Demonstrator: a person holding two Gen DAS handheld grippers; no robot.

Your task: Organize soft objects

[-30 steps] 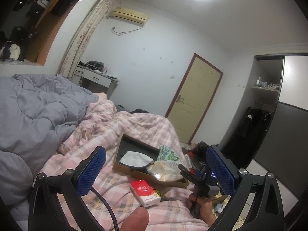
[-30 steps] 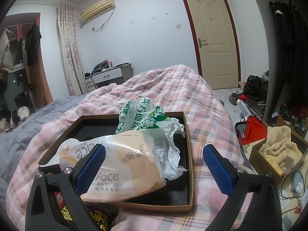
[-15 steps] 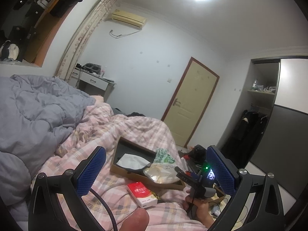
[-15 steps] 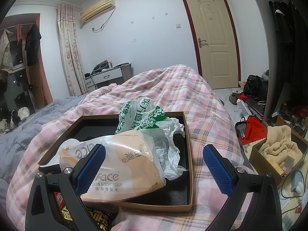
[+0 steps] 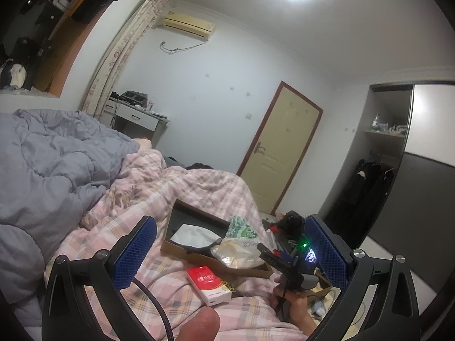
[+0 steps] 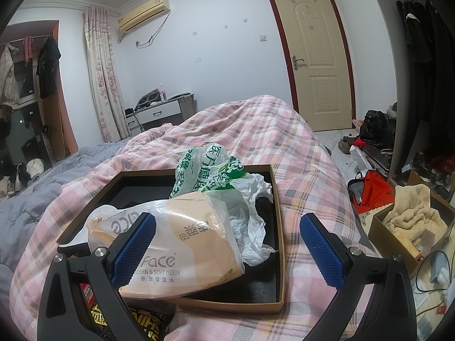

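Right hand-held gripper (image 6: 227, 251) is being held wide open and empty, low over the tissue pack (image 6: 167, 244) lying in the cardboard tray (image 6: 280, 227) on the bed (image 6: 256, 130). Left hand-held gripper (image 5: 230, 255) is likewise being held open, empty, well back. Red tissue packet (image 5: 212, 285) is lying outside the tray; a mid-body grasp is being advised.

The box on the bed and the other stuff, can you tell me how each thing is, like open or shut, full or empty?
Cardboard box: open, no lid, partly filled.
Tissue pack: lying on its side in the box, overhanging the near edge.
Green-printed plastic bag: crumpled, in the box.
Red packet: flat on the blanket, outside the box.
Door: shut.
Left gripper: open, empty.
Right gripper: open, empty.
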